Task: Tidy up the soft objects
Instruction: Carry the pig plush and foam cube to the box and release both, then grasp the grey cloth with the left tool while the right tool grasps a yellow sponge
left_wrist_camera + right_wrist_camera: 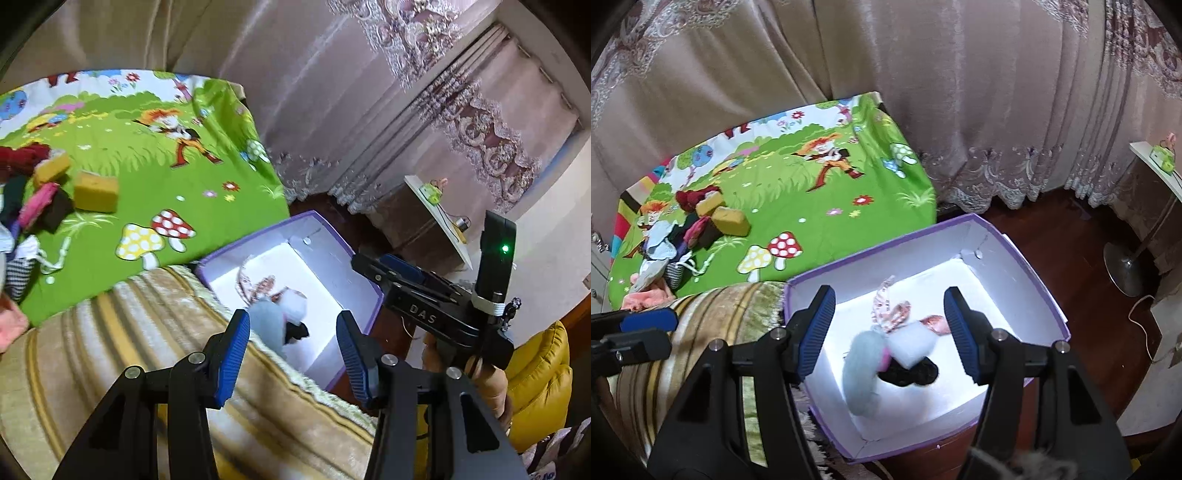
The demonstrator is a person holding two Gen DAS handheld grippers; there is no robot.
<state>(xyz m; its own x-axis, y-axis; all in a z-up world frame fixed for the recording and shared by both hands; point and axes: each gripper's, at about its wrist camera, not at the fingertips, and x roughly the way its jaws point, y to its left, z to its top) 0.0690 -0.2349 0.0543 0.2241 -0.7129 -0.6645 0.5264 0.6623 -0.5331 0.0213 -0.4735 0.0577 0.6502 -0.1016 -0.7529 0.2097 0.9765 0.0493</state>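
Note:
A purple-rimmed white box (1015,243) stands on the floor beside the sofa; it also shows in the left wrist view (365,277). Inside lie a blurred pale blue fluffy item (860,373), a white sponge (912,345), a black cloth (912,374) and a patterned fabric strip (890,310). My right gripper (890,336) is open and empty above the box. My left gripper (293,360) is open and empty over the sofa edge. A pile of soft things (676,236) with yellow sponges (96,192) lies on the green cartoon cloth (177,173).
A striped sofa cover (147,332) runs below the left gripper. Curtains (923,92) hang behind. A fan base (1126,262) and a white cable sit on the dark wood floor at right. A yellow cushion (539,376) is at the far right.

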